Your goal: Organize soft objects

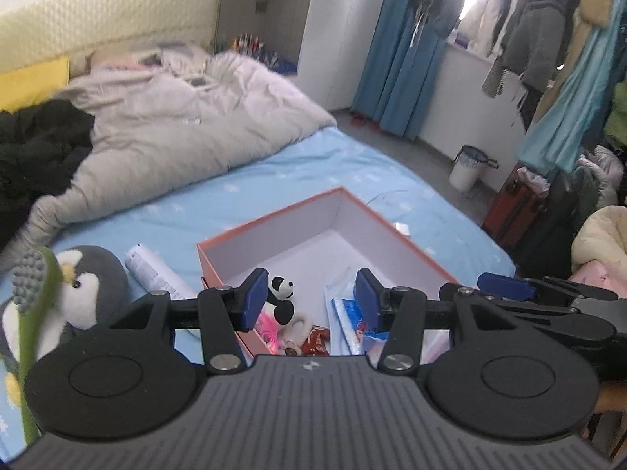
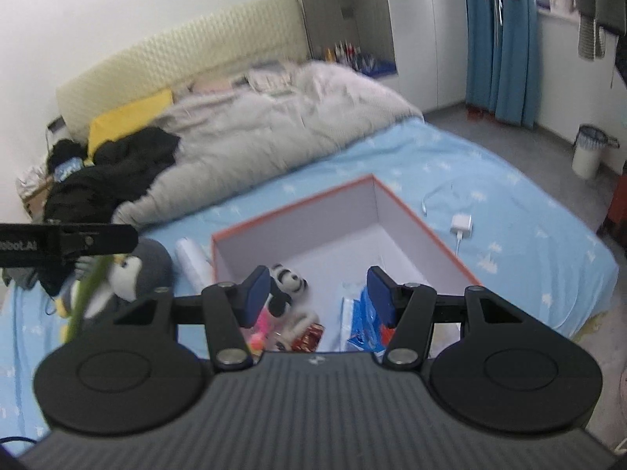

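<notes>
Hovering nearest the lens, left gripper, blue pads spread apart and pinching nothing. Sitting just beyond and below those pads, an orange-rimmed box with white inner walls, resting on the light-blue bedsheet. Lying inside it, just past the left pad, a small panda plush; lower down, pink fluff, a pale ring and a red wrapper; under the right pad, a blue-and-white packet. Waiting outside the box, off to the left of the tongs, a grey penguin plush, with a white tube lying between it and the box wall. Blurring past the far left edge, a green stem with a grey beaded head.

Hanging likewise over the box, right gripper, pads also standing apart and gripping nothing, panda just past its left pad, packet behind its right one. Reaching in from the right edge of the left view, the other tool's black body. Resting on the sheet to the right of the box, a white charger. Bunching up farther off, a grey duvet and dark clothes.
</notes>
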Demonstrator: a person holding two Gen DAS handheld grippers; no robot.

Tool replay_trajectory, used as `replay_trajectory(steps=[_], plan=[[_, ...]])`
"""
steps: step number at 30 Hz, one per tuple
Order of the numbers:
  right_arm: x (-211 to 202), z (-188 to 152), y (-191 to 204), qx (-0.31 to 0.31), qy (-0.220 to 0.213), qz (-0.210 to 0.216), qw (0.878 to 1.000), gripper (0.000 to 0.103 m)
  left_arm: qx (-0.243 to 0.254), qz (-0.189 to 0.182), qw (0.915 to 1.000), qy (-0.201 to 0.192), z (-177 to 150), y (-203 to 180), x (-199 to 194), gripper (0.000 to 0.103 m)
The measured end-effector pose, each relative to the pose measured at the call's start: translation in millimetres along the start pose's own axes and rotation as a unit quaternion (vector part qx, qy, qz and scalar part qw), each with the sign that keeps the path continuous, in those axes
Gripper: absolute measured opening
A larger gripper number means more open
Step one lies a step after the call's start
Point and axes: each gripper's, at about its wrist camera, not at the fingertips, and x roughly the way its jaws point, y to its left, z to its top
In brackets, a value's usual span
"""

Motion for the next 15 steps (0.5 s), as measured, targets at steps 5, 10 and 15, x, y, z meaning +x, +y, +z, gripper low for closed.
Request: replay_trajectory(steps=[5,10,15], plan=[[-44.1,-6.3,13.1,-0.015,-0.03,-0.001,0.999,0.058,0.008,0.003,0.9998,-0.02,-16.6,-7.8,-47.4,0.056],[-75.3,-21.4,16.5,-0.007,-0.043,0.002,0.999,0.058,0.001,-0.003,0.9994,-0.035,-39.0,-13.2,-83.1,0.056],[-99.5,-37.6,21.4,-0.01,-0.062,-0.002,0.998,0.058,-0.009,-0.006,0.9989,-0.046,-62.8,-18.6,-106.9,0.056]])
